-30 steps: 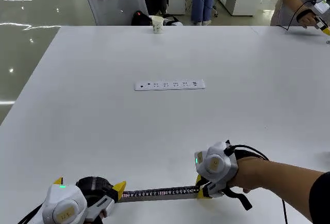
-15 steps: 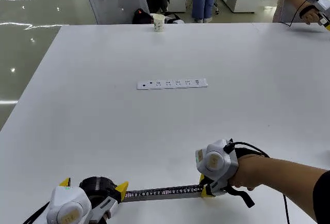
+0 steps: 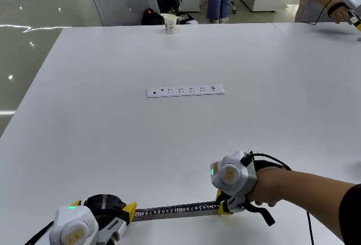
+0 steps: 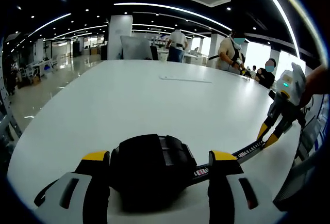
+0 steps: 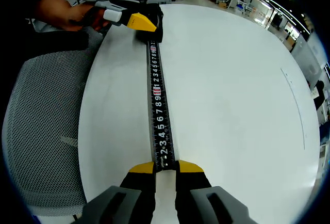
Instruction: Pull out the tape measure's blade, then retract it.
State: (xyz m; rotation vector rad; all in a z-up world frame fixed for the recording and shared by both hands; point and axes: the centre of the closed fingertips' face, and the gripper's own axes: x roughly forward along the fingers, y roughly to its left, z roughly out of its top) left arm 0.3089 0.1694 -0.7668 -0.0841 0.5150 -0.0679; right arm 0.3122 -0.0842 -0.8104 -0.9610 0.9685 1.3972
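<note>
The black round tape measure case (image 3: 105, 205) (image 4: 149, 163) sits at the table's near left edge, and my left gripper (image 3: 101, 214) (image 4: 154, 158) is shut on it. Its dark numbered blade (image 3: 175, 210) (image 5: 159, 115) (image 4: 247, 153) lies pulled out flat along the table to the right. My right gripper (image 3: 221, 209) (image 5: 165, 166) is shut on the blade's end, its yellow tips pinching the hook. In the right gripper view the case (image 5: 152, 24) is at the far end of the blade.
A white power strip (image 3: 185, 91) lies mid-table and a paper cup (image 3: 170, 23) stands at the far edge. Another person with a gripper (image 3: 344, 5) works at the far right corner. A grey mesh chair (image 5: 41, 126) is beside the near table edge.
The head camera has shifted slightly. The blade's drawn-out length and both grippers look about the same as before.
</note>
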